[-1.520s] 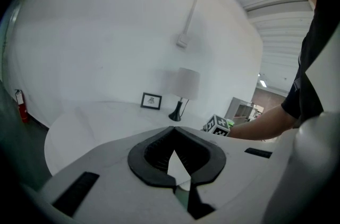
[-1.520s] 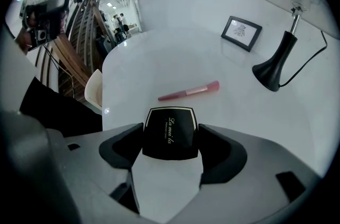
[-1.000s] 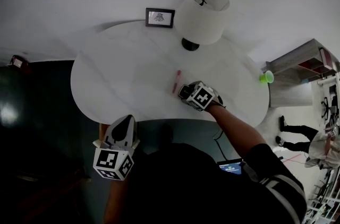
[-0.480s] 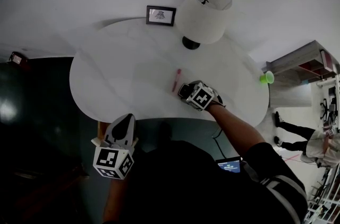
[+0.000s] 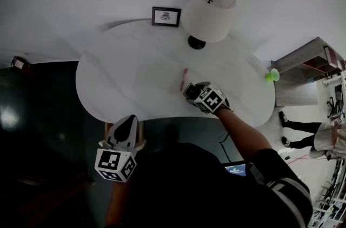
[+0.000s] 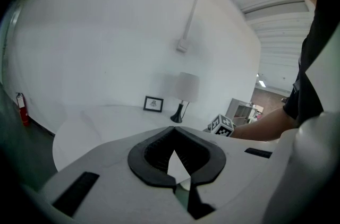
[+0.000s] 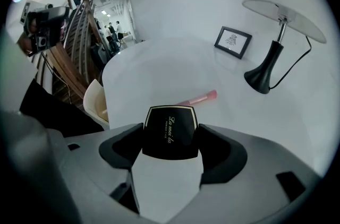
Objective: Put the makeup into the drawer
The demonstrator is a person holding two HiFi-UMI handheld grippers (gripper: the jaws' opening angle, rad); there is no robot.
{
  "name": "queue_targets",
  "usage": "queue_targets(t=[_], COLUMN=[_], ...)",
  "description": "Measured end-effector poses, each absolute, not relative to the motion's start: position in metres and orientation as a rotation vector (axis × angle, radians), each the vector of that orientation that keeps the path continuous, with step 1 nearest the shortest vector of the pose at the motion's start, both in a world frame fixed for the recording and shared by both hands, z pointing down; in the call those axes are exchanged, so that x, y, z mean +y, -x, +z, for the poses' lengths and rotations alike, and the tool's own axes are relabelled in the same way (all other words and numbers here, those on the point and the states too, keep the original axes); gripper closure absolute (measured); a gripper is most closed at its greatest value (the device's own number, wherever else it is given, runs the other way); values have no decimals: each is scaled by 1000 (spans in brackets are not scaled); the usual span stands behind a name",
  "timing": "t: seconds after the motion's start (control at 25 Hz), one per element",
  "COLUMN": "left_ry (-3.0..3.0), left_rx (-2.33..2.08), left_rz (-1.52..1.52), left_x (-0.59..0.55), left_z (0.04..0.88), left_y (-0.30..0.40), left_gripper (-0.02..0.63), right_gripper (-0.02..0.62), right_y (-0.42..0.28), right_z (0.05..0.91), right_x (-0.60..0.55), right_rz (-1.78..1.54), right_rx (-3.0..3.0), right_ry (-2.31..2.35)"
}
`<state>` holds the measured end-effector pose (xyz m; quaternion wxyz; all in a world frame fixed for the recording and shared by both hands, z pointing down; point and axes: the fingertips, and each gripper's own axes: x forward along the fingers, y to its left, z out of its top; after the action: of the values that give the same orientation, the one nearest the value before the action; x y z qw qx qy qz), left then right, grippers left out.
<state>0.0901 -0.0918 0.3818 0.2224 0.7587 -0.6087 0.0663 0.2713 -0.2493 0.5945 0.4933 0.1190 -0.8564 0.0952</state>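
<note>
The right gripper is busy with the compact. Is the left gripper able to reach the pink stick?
Probably yes: only bare table lies between the left gripper and the pink stick. Its jaws are shut and must open; the right gripper, shut on the compact, sits close by.

Black plastic compact (image 7: 170, 132), smooth white table (image 5: 124, 70)

dim, flat lighting; strong fisheye distortion, dark vignetted edges.

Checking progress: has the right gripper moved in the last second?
No: the right gripper stays equally close to the pink stick, shut on the black compact.
</note>
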Motion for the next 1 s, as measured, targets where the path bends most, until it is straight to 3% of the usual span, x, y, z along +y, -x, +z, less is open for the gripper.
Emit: queue_targets(t=[1.0], left_ry=[-1949], left_rx=[-1824], left_rz=[109], left_x=[36], left_z=[383], left_y=[36], left_gripper=[595], right_gripper=[316], right_y=[-145], right_z=[550], right_x=[-193], right_rz=[124], right_rx=[-2124], right_ry=[-261])
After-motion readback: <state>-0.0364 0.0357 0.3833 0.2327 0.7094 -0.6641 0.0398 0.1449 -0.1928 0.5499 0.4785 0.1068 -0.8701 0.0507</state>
